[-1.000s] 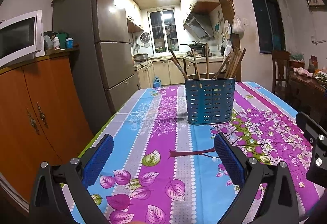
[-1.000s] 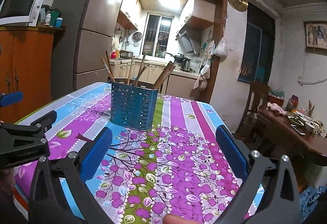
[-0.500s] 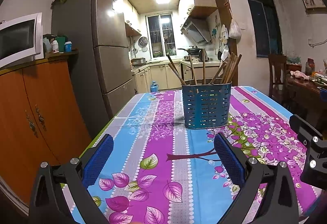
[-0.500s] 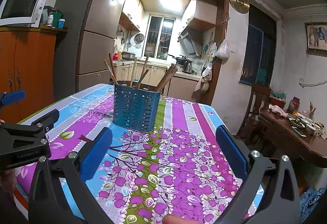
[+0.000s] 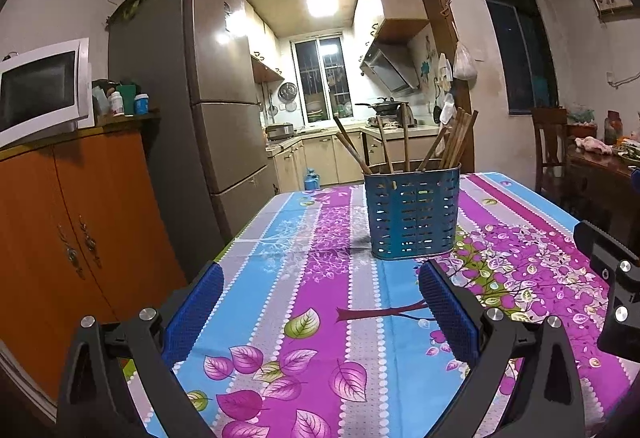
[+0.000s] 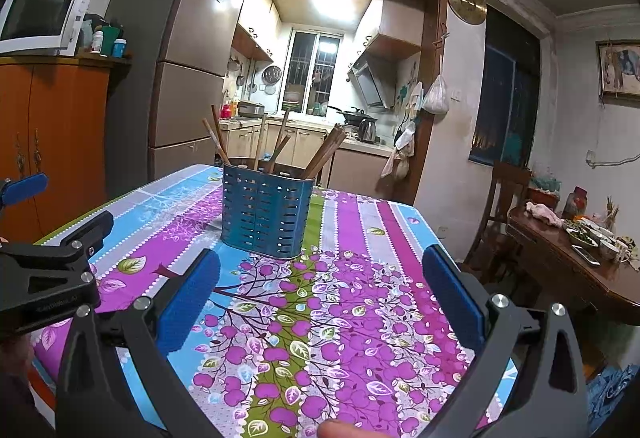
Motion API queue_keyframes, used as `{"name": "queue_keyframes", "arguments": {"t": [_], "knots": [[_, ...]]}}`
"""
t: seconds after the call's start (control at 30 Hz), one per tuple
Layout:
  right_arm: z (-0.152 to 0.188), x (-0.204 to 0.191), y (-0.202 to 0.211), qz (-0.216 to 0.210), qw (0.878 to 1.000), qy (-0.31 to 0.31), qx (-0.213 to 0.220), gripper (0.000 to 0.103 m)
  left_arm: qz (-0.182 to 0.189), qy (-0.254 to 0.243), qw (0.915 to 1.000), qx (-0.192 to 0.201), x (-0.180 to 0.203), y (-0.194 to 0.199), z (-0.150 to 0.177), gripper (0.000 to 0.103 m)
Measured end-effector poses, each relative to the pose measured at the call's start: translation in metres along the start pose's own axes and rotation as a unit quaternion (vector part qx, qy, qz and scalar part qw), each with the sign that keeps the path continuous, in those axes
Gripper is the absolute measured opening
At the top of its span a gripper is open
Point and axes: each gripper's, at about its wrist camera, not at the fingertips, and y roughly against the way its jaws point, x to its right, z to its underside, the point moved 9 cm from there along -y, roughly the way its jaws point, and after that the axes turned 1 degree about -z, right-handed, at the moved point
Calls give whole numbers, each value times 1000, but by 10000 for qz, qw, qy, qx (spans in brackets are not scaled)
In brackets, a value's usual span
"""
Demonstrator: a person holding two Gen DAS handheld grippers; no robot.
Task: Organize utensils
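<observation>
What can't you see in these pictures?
- Bottom ends of the chopsticks: both views, hidden inside the blue holder.
- Near edge of the table: both views, cut off by the frame and the fingers.
- Dishes on the side table: right view, too small.

Chopsticks (image 5: pixel 448 142) in holder (image 5: pixel 412 214), holder on table (image 5: pixel 320 278)

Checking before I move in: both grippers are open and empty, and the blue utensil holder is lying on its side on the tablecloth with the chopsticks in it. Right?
Not quite. The blue utensil holder stands upright on the tablecloth, as the left wrist view shows, with the chopsticks sticking up out of it. The rest holds: the left gripper and right gripper are both open and empty.
</observation>
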Motion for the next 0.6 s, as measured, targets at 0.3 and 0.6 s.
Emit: {"name": "queue_keyframes", "arguments": {"t": [0.3, 0.6], "knots": [[-1, 4, 1, 13, 10000, -37, 1, 98, 44, 60, 10000, -50, -3, 0, 0, 98], [-3, 7, 4, 14, 10000, -54, 41, 98, 187, 287, 9985, -423, -10, -9, 6, 98]]}}
